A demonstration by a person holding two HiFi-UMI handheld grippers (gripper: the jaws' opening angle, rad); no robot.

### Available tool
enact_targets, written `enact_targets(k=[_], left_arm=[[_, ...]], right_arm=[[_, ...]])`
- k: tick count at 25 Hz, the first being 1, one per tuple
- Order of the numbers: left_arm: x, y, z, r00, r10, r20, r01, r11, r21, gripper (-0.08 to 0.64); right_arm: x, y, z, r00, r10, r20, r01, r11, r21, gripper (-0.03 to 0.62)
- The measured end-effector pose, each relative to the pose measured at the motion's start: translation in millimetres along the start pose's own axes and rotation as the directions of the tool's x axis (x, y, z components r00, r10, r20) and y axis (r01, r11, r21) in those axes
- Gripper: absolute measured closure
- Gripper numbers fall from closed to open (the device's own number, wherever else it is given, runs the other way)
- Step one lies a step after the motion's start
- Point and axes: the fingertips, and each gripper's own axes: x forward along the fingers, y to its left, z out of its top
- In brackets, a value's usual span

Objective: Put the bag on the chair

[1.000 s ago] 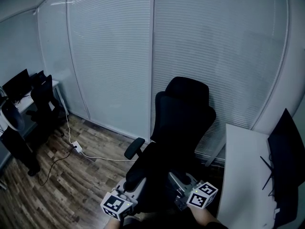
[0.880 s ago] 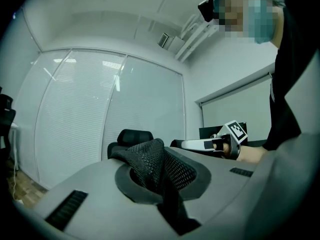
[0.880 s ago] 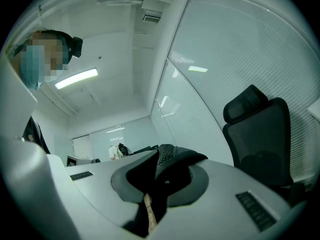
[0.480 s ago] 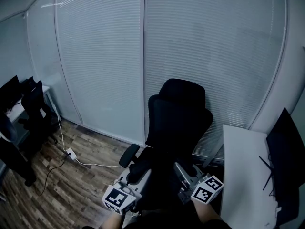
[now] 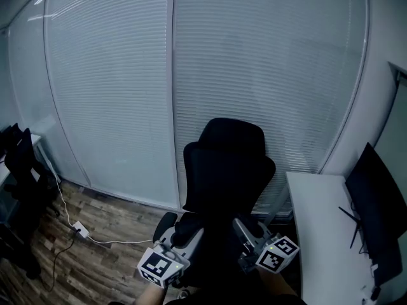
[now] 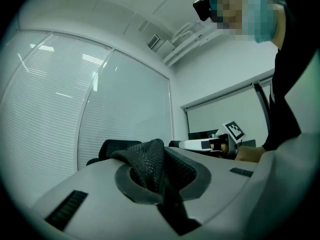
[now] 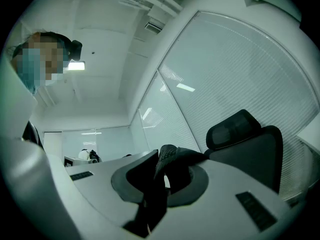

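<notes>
The bag (image 6: 149, 160) is not yet resting on the chair (image 5: 229, 170). It is hanging in the air between the two tools, just in front of the seat. In the head view its dark body is blending into the chair's black upholstery, so its lower edge is hard to make out. The left tongs (image 6: 161, 176) are pinching a fold of the bag's black mesh, nearly closed on it, and the right tongs (image 7: 161, 179) are gripping another fold the same way. The pick-up is looking done; carrying the bag over the seat, lowering it and letting go are remaining. On the right, the white desk (image 5: 318, 215) is limiting the room, its edge lying near the chair and a dark monitor (image 5: 375, 215) standing on it. Behind, the blind-covered glass wall (image 5: 114, 107) is standing close to the backrest. On the left, the wood floor (image 5: 95, 259) is offering more space, with only a white cable (image 5: 108, 241) trailing across it. The armrest (image 5: 165, 222) is jutting out near the left tongs, and I am judging it the edge to clear.
</notes>
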Motion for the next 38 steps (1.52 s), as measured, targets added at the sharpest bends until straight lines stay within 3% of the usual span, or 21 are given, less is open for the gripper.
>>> enact_targets(k=[7,16,25,38], left_arm=[[15,57,0,0.994,-0.109,-0.012,0.109,0.994,-0.017,0.514],[44,121,-16,0.988,-0.152,-0.032,0.150,0.988,-0.038,0.515],[82,161,-37,0.994,-0.096,-0.053,0.094,0.995,-0.036,0.515],[130,200,-55,0.997,0.032,-0.076,-0.035,0.998,-0.047,0.515]], right_arm=[[50,-19,1,0.993,-0.106,0.045,0.106,0.994,-0.015,0.532],[101,-58,-8,0.976,-0.206,0.065,0.208,0.978,-0.026,0.532],[142,-107,-12,0.981,-0.195,0.016,0.196,0.980,-0.034,0.532],[182,-168,-9,0.992,-0.113,-0.050,0.113,0.994,-0.001,0.532]])
